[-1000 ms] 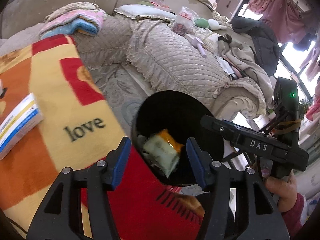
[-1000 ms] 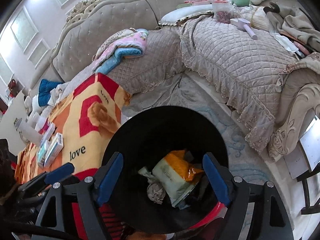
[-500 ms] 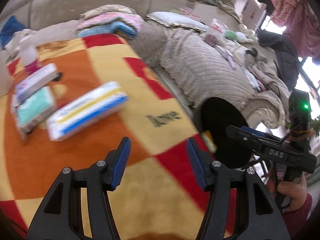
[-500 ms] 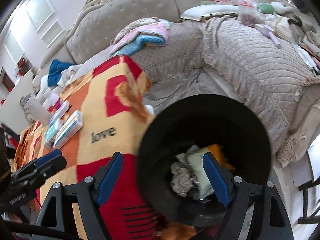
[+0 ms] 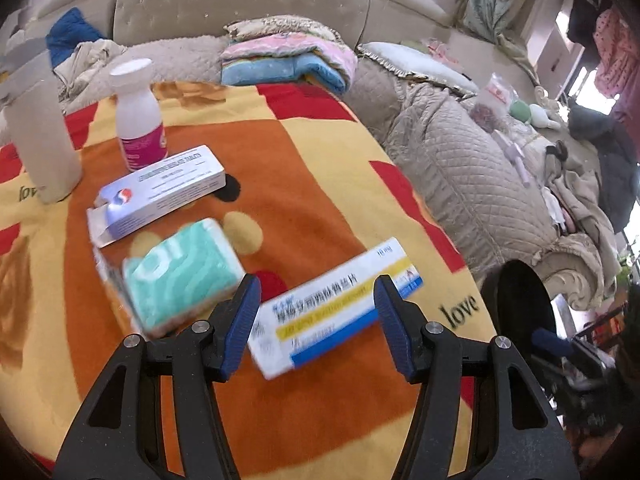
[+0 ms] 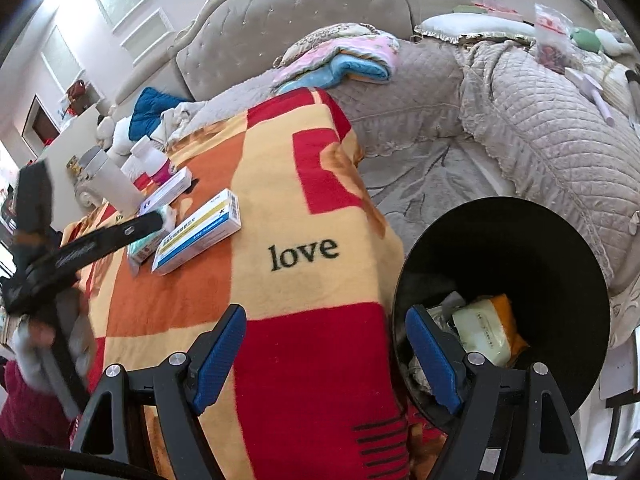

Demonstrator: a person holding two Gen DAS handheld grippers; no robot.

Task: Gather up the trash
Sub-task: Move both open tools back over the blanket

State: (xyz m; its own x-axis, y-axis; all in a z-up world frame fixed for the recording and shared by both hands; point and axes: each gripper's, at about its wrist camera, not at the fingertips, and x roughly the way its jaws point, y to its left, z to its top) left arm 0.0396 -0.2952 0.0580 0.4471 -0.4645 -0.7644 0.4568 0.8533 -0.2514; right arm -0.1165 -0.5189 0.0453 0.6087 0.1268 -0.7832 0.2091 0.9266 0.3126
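Trash bin (image 6: 540, 240), black and round, sits lower right in my right wrist view, just beside the bench edge, mouth up so I can drop stuff straight in. Already holds a pale-and-orange packet (image 6: 486, 330) plus crumpled bits; the bottom is dark and my own finger covers part of it, so I can't count what's there. In the left view the bin (image 5: 520, 304) is only a black sliver at right, cut by the frame.

Bench wears a red, orange and yellow "love" blanket (image 6: 304, 184), items clustered toward one end, probably the next trash to collect.

My left hand-held gripper (image 5: 316, 322) hangs over the yellow-blue medicine box (image 5: 336, 308), jaws at medium width, nothing pinched; the box shows between the fingers, but I judge it still lies flat on the blanket. Looks lined up for a grab across its short side. Print on it is motion-blurred, unreadable.

My right hand-held gripper (image 6: 326, 356) is wide and empty, above the blanket's red patch near the bin.

Teal-patterned packet (image 5: 180, 276) lies just left of the box, blurred. White-purple carton (image 5: 160, 192) behind it, end flap open. Pink-label white bottle (image 5: 138, 116) and a plain pale container (image 5: 42, 140) stand upper left, the container clipped by the lens edge.
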